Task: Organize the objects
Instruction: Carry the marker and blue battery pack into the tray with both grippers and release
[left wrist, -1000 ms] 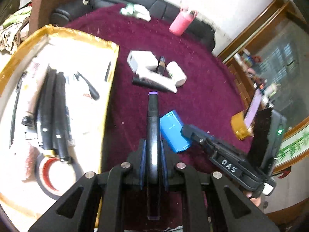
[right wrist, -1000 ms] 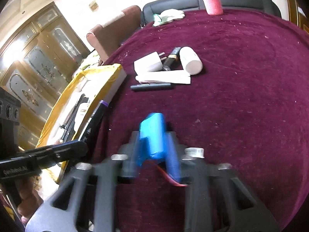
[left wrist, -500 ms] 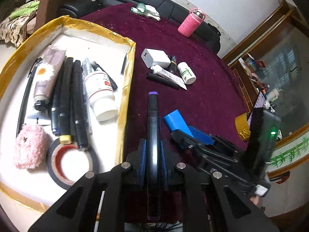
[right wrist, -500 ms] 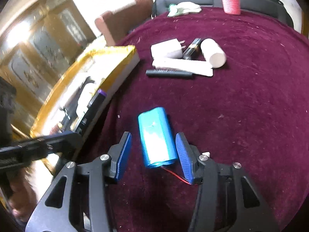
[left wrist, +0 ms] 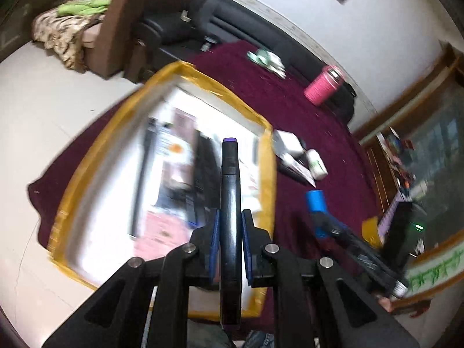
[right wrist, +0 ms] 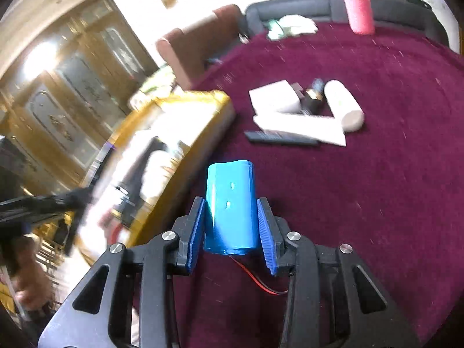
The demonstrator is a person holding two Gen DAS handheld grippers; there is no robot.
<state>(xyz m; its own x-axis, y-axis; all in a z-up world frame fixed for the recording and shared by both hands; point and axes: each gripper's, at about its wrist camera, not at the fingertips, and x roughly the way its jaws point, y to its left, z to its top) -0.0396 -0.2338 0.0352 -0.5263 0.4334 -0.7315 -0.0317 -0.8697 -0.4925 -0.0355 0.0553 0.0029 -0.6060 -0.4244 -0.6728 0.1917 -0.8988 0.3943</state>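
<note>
My left gripper (left wrist: 229, 226) is shut on a black marker with a purple cap (left wrist: 230, 191) and holds it above the gold-rimmed white tray (left wrist: 268, 174). The tray's contents are blurred. My right gripper (right wrist: 232, 220) is shut on a blue battery pack (right wrist: 230, 203) with a red wire, held above the maroon cloth just right of the tray (right wrist: 203, 133). The battery pack also shows in the left wrist view (left wrist: 316, 203), with the right gripper (left wrist: 327, 226) around it.
On the maroon tablecloth (right wrist: 377, 188) lie a white charger (right wrist: 274, 97), a white tube (right wrist: 298, 129), a black pen (right wrist: 279, 138), a white bottle (right wrist: 343, 105) and a small dark item. A pink bottle (right wrist: 359, 8) stands at the far edge. A brown chair (left wrist: 136, 23) stands beyond the tray.
My left gripper has swung left with the marker, from the cloth beside the tray to above it. My right gripper has closed on the blue battery pack and raised it.
</note>
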